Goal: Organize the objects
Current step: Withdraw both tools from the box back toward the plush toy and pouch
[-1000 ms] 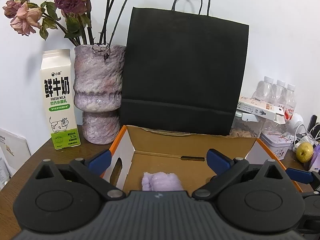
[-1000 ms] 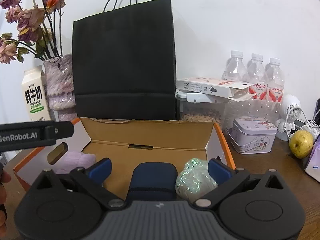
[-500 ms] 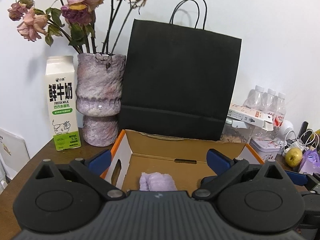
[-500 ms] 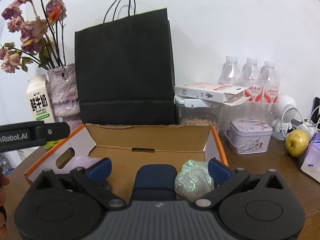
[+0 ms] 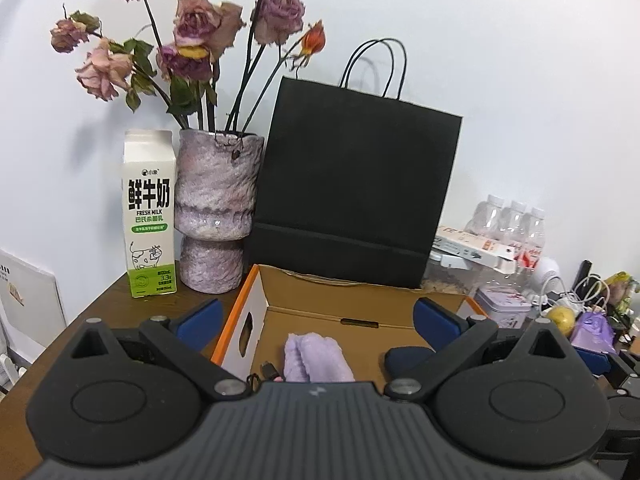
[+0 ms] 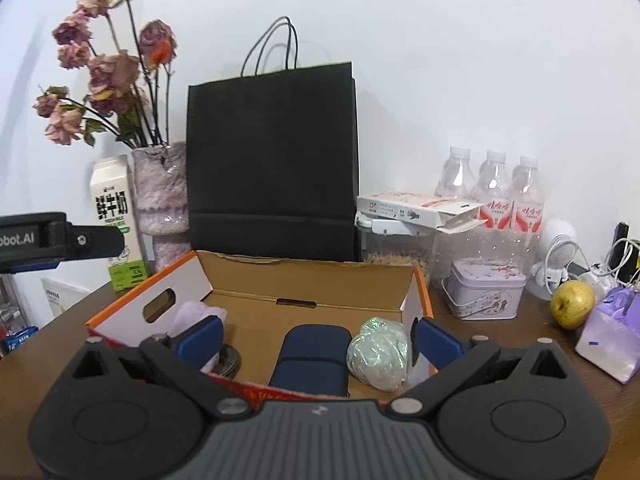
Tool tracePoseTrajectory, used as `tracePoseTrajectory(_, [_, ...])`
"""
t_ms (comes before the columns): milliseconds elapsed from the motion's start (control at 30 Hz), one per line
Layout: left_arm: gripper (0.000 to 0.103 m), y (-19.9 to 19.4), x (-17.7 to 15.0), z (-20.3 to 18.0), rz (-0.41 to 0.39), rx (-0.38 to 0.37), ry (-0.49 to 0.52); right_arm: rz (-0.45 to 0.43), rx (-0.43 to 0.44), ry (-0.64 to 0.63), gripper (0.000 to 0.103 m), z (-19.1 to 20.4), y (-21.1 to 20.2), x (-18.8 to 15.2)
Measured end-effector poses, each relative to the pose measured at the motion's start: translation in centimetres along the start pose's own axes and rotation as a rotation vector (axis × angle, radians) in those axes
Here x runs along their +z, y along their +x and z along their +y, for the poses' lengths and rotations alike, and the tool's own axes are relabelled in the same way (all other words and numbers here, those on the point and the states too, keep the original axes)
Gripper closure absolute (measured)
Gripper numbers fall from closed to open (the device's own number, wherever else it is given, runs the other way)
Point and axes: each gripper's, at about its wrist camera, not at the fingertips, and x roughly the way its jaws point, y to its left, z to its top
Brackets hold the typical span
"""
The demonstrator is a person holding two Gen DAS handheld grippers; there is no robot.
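Note:
An open cardboard box (image 5: 256, 304) (image 6: 308, 280) with orange edges sits on the dark wooden table. Inside lie a folded lilac cloth (image 5: 316, 358) (image 6: 192, 314), a dark blue case (image 6: 310, 354) (image 5: 406, 356), a shiny pale green bundle (image 6: 378, 352) and a small dark coiled item (image 6: 228, 358). My left gripper (image 5: 318, 320) is open above the box's near side, nothing between its blue fingers. My right gripper (image 6: 316, 336) is open too, empty, with the case and the bundle seen between its fingers. The left gripper's body (image 6: 44, 236) shows at the left of the right wrist view.
Behind the box stand a black paper bag (image 5: 356, 192) (image 6: 272, 168), a purple vase of dried roses (image 5: 218, 216) and a milk carton (image 5: 149, 212). To the right are water bottles (image 6: 492, 188), a tin (image 6: 486, 294), a clear container, a yellow fruit (image 6: 572, 304), a lilac bag (image 6: 616, 328).
Both grippers have drawn back and up from the box, so more of the box, bag and flowers shows. Both stayed open and the box's contents have not moved.

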Motion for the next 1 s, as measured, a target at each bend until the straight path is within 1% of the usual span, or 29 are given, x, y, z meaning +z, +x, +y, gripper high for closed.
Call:
tracePoseTrajectory(167, [0.000, -2.2, -0.4, -0.1, -0.016, -0.017, 0.013, -0.006, 0.008, -0.024, 0.000, 0.2, -1.9, -0.7])
tracePoseTrajectory(400, [0.000, -4.8, -1.3, -0.1, -0.035, -0.021, 0.042, -0.003, 0.013, -0.040, 0.000, 0.2, -4.5, -1.9])
tracePoseTrajectory(567, [0.000, -7.0, -2.4, -0.5, -0.064, -0.024, 0.084, -0.001, 0.017, -0.049, 0.000, 0.4, -6.3, -2.9])
tracePoseTrajectory(800, [0.000, -9.8, -4.1, -1.3, -0.088, -0.046, 0.132, 0.004, 0.026, -0.068, 0.000, 1.1, -8.8, -4.7])
tracePoseTrajectory(1000, [0.000, -11.4, -5.7, -1.7, -0.087, -0.053, 0.161, 0.012, 0.033, -0.075, 0.000, 1.3, -10.8, -6.2])
